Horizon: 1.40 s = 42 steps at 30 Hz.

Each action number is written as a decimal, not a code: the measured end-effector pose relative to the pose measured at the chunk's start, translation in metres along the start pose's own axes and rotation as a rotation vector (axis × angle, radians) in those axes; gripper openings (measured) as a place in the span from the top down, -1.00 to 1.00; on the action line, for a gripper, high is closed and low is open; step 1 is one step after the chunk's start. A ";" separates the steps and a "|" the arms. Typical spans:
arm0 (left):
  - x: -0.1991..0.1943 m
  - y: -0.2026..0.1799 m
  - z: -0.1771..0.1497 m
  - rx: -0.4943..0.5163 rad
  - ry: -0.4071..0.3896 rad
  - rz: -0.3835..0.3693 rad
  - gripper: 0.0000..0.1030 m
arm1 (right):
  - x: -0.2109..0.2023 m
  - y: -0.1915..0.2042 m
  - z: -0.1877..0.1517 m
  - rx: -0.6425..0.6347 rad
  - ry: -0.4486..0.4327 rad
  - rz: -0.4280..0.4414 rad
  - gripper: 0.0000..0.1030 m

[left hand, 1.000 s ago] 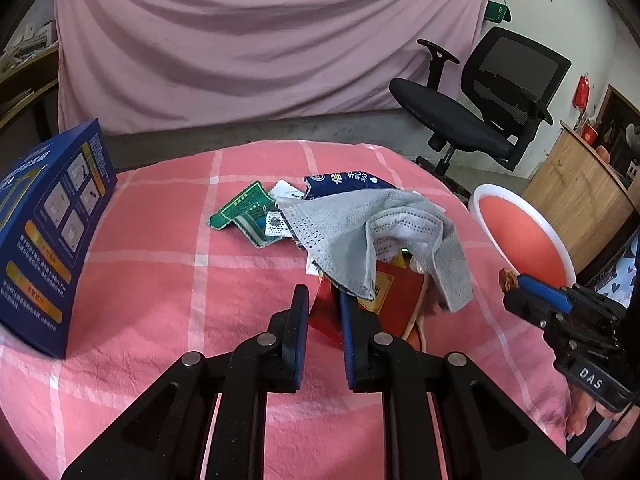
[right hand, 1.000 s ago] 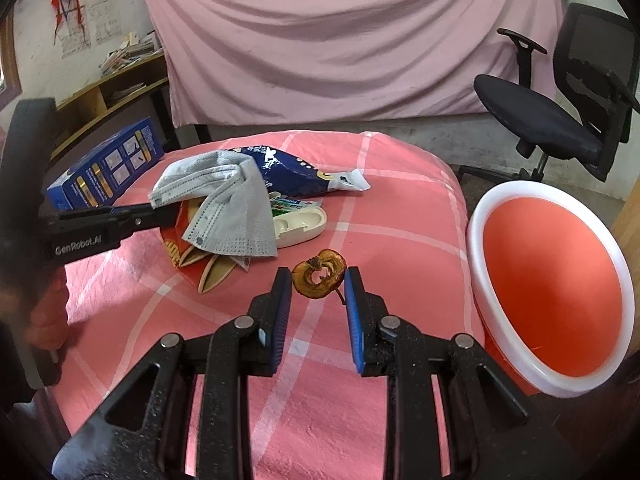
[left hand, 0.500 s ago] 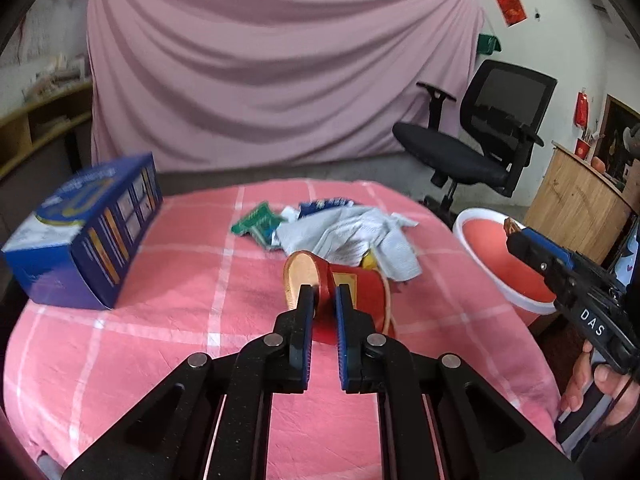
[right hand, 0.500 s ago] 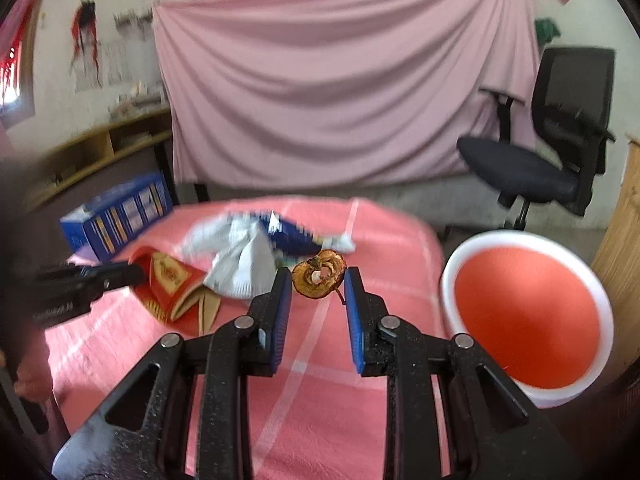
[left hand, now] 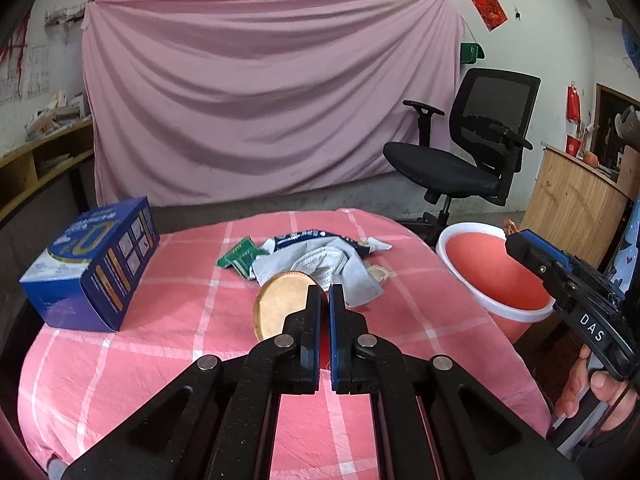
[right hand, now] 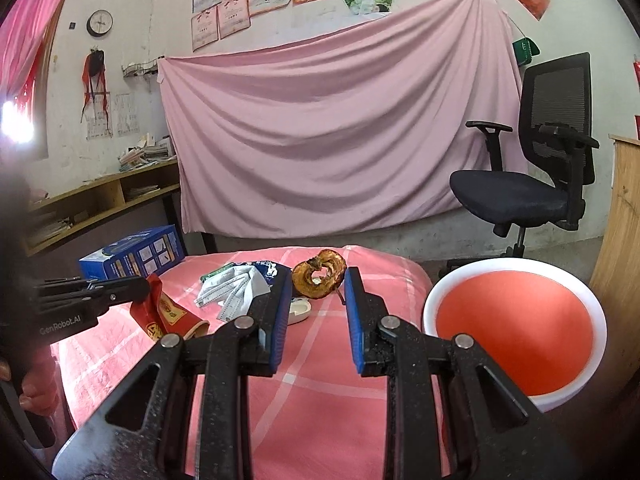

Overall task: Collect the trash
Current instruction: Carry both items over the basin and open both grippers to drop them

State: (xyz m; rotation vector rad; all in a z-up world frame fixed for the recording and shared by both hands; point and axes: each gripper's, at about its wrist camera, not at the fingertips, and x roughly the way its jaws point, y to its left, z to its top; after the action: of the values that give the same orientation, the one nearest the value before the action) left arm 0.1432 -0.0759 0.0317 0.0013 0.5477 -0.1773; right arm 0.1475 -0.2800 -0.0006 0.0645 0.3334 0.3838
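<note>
My left gripper (left hand: 324, 300) is shut on the rim of a red paper cup (left hand: 280, 310), held above the pink checked tablecloth (left hand: 180, 328); the cup also shows in the right wrist view (right hand: 168, 314). My right gripper (right hand: 316, 284) is shut on a brown dried fruit ring (right hand: 318, 274), held above the table's right side beside the red bin with a white rim (right hand: 512, 328). The bin also shows in the left wrist view (left hand: 496, 272). A grey face mask (left hand: 320, 264), a blue wrapper (left hand: 308, 236) and a green packet (left hand: 240, 254) lie in a pile mid-table.
A blue carton (left hand: 92, 272) stands on the table's left side. A small white lid-like piece (right hand: 298, 308) lies near the pile. A black office chair (left hand: 472, 156) stands behind the bin, a wooden cabinet (left hand: 572, 208) at right. A pink sheet covers the back wall.
My left gripper closed on the red cup and lifted it out from under the mask pile. Both grippers rose and tilted up; the right one carried the fruit ring nearer the bin.
</note>
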 end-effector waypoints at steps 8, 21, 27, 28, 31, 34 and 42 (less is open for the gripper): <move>-0.003 -0.026 0.024 0.045 -0.103 -0.040 0.98 | -0.022 -0.005 0.005 0.009 -0.109 -0.043 0.08; 0.045 -0.136 0.083 0.095 -0.200 -0.319 0.98 | -0.057 -0.083 0.024 0.131 -0.251 -0.336 0.08; 0.095 -0.183 0.090 0.110 -0.087 -0.415 0.98 | -0.043 -0.129 0.013 0.204 -0.133 -0.391 0.08; 0.102 -0.187 0.089 0.116 -0.066 -0.420 0.98 | -0.039 -0.137 0.010 0.220 -0.105 -0.387 0.08; 0.125 -0.201 0.087 0.127 0.009 -0.421 0.98 | -0.024 -0.154 0.002 0.253 -0.021 -0.389 0.08; 0.146 -0.207 0.083 0.108 0.087 -0.422 0.98 | -0.015 -0.166 -0.011 0.284 0.042 -0.389 0.08; 0.169 -0.206 0.076 0.095 0.199 -0.407 0.95 | -0.004 -0.182 -0.027 0.344 0.135 -0.394 0.05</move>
State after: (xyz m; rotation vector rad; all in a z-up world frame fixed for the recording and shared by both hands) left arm 0.2899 -0.3111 0.0187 0.0002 0.7344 -0.6053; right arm 0.1996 -0.4499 -0.0472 0.3059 0.5325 -0.0631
